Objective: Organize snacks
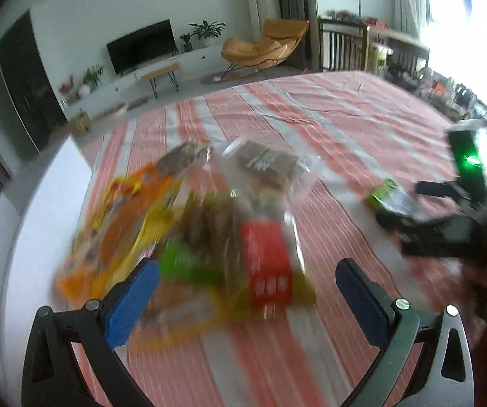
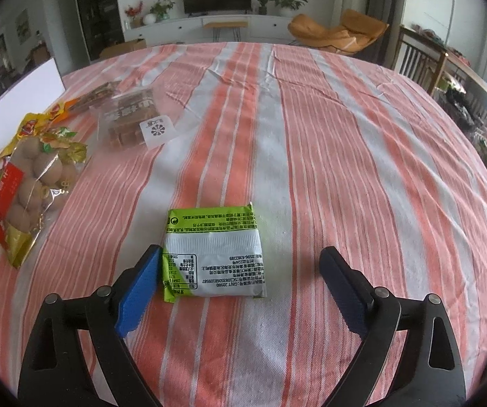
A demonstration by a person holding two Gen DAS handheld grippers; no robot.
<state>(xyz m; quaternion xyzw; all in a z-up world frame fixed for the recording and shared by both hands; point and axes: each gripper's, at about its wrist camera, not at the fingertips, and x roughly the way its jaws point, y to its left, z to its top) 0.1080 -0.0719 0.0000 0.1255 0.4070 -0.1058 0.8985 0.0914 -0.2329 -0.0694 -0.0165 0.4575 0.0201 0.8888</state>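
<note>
In the right wrist view a green and white snack packet [image 2: 213,254] lies flat on the striped cloth, back side up. My right gripper [image 2: 240,285] is open, its fingers either side of the packet, the left pad [image 2: 140,288] close to its edge. My left gripper [image 1: 247,298] is open and empty over a blurred pile of snacks: a clear bag with a red label [image 1: 265,257], an orange and yellow bag [image 1: 121,224] and a clear pack of brown biscuits [image 1: 264,162]. The same bags, the red-labelled bag [image 2: 26,186] and the biscuit pack [image 2: 135,118], show at the left in the right wrist view.
The table has a pink and white striped cloth [image 2: 345,135]. A white board [image 2: 16,98] stands at its left edge. My right gripper and the green packet [image 1: 382,193] show at the right of the left wrist view. Chairs and a TV unit stand beyond the table.
</note>
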